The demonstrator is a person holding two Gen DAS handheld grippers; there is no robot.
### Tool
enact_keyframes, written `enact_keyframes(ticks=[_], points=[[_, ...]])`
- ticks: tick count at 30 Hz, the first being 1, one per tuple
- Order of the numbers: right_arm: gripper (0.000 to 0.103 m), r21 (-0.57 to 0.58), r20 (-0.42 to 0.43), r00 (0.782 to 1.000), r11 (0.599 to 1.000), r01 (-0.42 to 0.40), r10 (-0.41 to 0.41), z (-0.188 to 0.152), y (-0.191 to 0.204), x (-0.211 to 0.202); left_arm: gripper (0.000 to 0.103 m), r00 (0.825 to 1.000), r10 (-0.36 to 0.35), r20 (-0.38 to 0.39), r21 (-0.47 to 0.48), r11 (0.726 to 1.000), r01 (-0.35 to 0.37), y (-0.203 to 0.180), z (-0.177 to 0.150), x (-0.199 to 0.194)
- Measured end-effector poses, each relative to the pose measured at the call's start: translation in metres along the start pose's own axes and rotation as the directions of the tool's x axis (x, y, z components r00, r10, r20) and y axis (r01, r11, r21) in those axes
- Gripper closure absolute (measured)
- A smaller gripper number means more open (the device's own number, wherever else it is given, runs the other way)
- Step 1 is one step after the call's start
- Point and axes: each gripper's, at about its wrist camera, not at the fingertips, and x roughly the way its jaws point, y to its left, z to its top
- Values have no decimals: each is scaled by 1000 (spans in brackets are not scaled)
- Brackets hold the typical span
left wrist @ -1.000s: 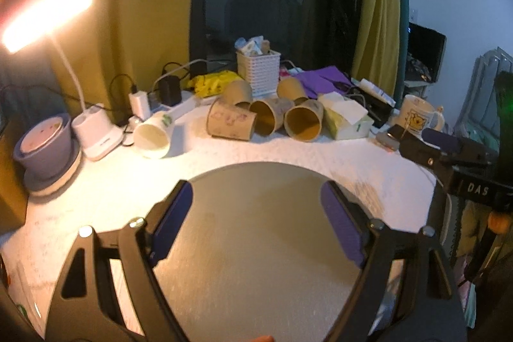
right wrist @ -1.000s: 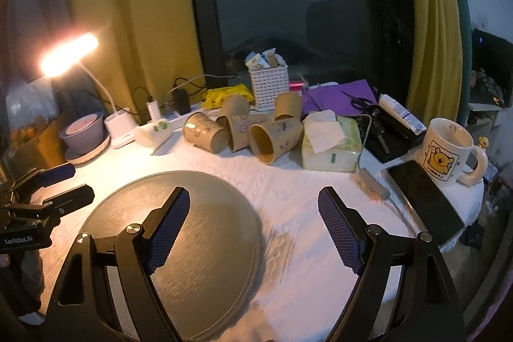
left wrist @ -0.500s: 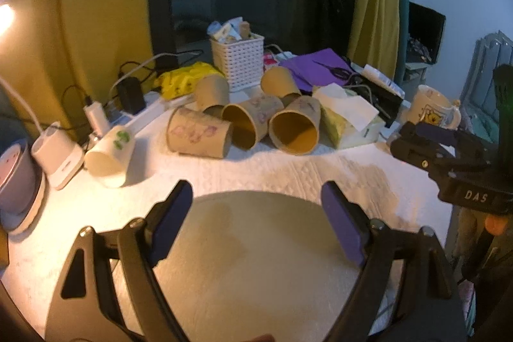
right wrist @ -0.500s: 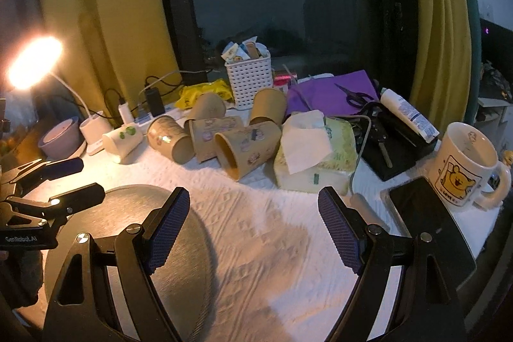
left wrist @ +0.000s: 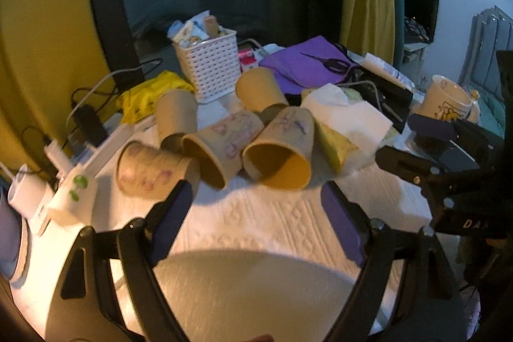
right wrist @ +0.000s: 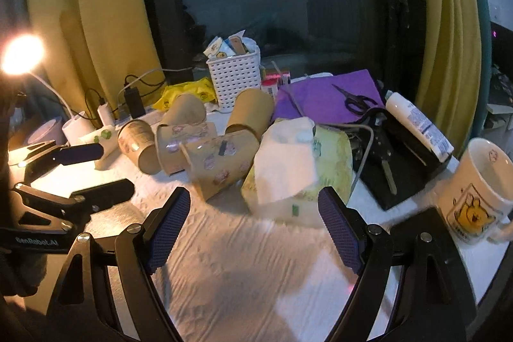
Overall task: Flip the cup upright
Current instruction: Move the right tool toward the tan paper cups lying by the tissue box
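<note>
Off to the left of the left gripper's (left wrist: 256,207) fingers, a white cup with green dots (left wrist: 75,197) is lying on its side, and just ahead of the left finger (left wrist: 170,220) a brown paper cup (left wrist: 150,173) is lying with its base toward the camera. Both fingers are standing wide apart, holding nothing, hovering over the round grey mat (left wrist: 250,294) and the white cloth (left wrist: 275,220).

Straight ahead, between the fingertips and a little beyond them, two tipped cups are showing their mouths to the camera: a stickered one (left wrist: 221,149) and, just right of it, the yellow-lined cup (left wrist: 280,154), the likeliest target. Its long axis is running away from the fingers and slightly up-left, mouth toward the gripper, base toward the white basket (left wrist: 210,66). My read: the jaws are already wide enough to straddle it across that axis.

Further right, the tissue box (left wrist: 343,130) is sitting just beside that cup, so the right finger (left wrist: 343,233) has little room on that side.

From the right gripper's (right wrist: 253,229) own camera, its fingers are also gaping wide and empty; the same cup (right wrist: 221,162) is lying ahead and left of centre, near its left finger (right wrist: 166,233), with the tissue box dead ahead. The left hand is looking better lined up, I'd judge, and a mug (right wrist: 477,194) is standing far right.
</note>
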Motion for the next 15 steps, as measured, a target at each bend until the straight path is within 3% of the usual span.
enact_keyframes(ticks=[10, 15], points=[[18, 47, 8, 1000, 999, 2, -3, 9, -33, 20, 20, 999, -42, 7, 60, 997, 42, -15, 30, 48], [18, 77, -7, 1000, 997, -3, 4, 5, -44, 29, 20, 998, -61, -30, 89, 994, 63, -21, 33, 72]])
